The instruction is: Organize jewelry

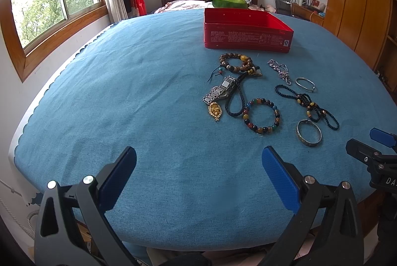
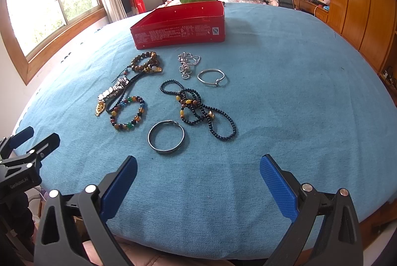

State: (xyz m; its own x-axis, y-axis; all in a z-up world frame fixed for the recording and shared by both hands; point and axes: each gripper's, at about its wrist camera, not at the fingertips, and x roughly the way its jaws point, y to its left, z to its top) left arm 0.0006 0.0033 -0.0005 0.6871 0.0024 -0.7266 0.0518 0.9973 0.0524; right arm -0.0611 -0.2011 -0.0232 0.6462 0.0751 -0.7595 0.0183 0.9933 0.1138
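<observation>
Jewelry lies on a blue tablecloth in front of an open red tin (image 1: pixel 248 29) (image 2: pixel 181 25). There is a brown bead bracelet (image 1: pixel 235 62) (image 2: pixel 145 62), a silver watch (image 1: pixel 219 89) (image 2: pixel 113 89), a gold pendant (image 1: pixel 215 111) (image 2: pixel 100 108), a multicolour bead bracelet (image 1: pixel 262 116) (image 2: pixel 128 113), a silver chain (image 1: pixel 280 70) (image 2: pixel 187 62), a thin silver bangle (image 1: pixel 305 84) (image 2: pixel 211 78), a dark bead necklace (image 1: pixel 310 106) (image 2: pixel 198 108) and a wide silver bangle (image 1: pixel 309 132) (image 2: pixel 166 137). My left gripper (image 1: pixel 198 166) and right gripper (image 2: pixel 198 171) are both open and empty, near the table's front edge.
The right gripper shows at the right edge of the left wrist view (image 1: pixel 377 156); the left gripper shows at the left edge of the right wrist view (image 2: pixel 22 159). A green plush (image 1: pixel 227 1) lies behind the tin. A wooden wardrobe (image 2: pixel 359 5) stands at the right.
</observation>
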